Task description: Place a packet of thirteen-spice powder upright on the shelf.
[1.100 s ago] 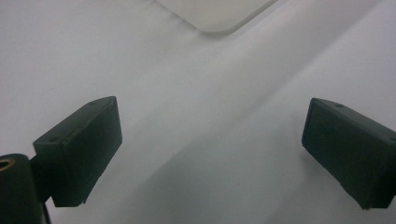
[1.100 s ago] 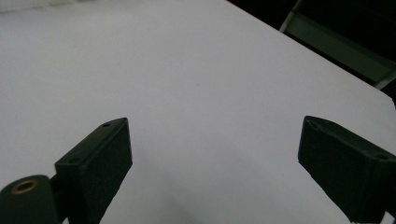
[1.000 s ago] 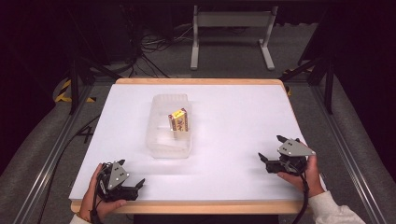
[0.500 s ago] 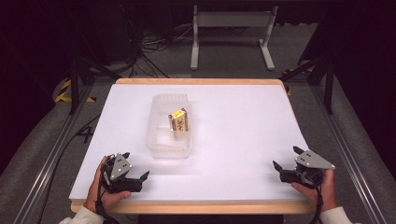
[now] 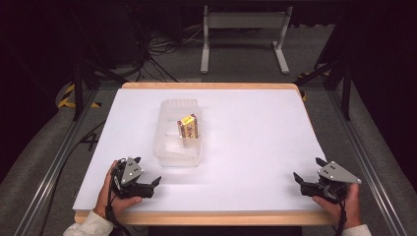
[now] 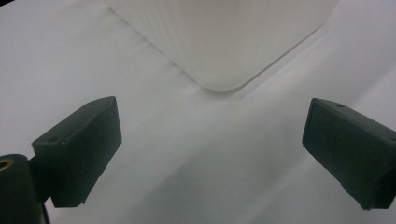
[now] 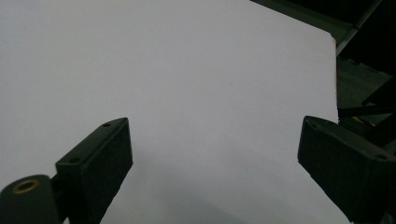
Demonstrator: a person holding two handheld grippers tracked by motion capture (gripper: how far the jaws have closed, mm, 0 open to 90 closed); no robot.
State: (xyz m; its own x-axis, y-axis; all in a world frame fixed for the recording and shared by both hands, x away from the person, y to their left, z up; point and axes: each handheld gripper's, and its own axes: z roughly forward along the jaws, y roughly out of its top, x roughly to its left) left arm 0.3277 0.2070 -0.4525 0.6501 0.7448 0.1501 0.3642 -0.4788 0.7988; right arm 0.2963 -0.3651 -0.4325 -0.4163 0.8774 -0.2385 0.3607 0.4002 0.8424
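A translucent plastic container (image 5: pixel 169 147) stands left of the table's centre, with a small yellow and brown box (image 5: pixel 189 126) upright inside it. My left gripper (image 5: pixel 147 170) rests near the front left edge, just short of the container, open with nothing between its jaws. In the left gripper view, that gripper (image 6: pixel 212 140) faces the container's rounded corner (image 6: pixel 224 42). My right gripper (image 5: pixel 308 168) sits at the front right corner, open and empty, far from the container. In the right gripper view, the gripper (image 7: pixel 215 154) looks across the bare white table (image 7: pixel 187 70).
The white table (image 5: pixel 255 132) has a wooden rim. Metal rails (image 5: pixel 54 162) run along both of its sides. Beyond the far edge, a grey metal stand (image 5: pixel 243 34) and cables (image 5: pixel 162 49) lie on the floor. The table's far right corner (image 7: pixel 332 37) meets the dark floor.
My right gripper has drawn back and rightward toward the front right corner. The left gripper has shifted slightly right and forward toward the container. Both stay open.
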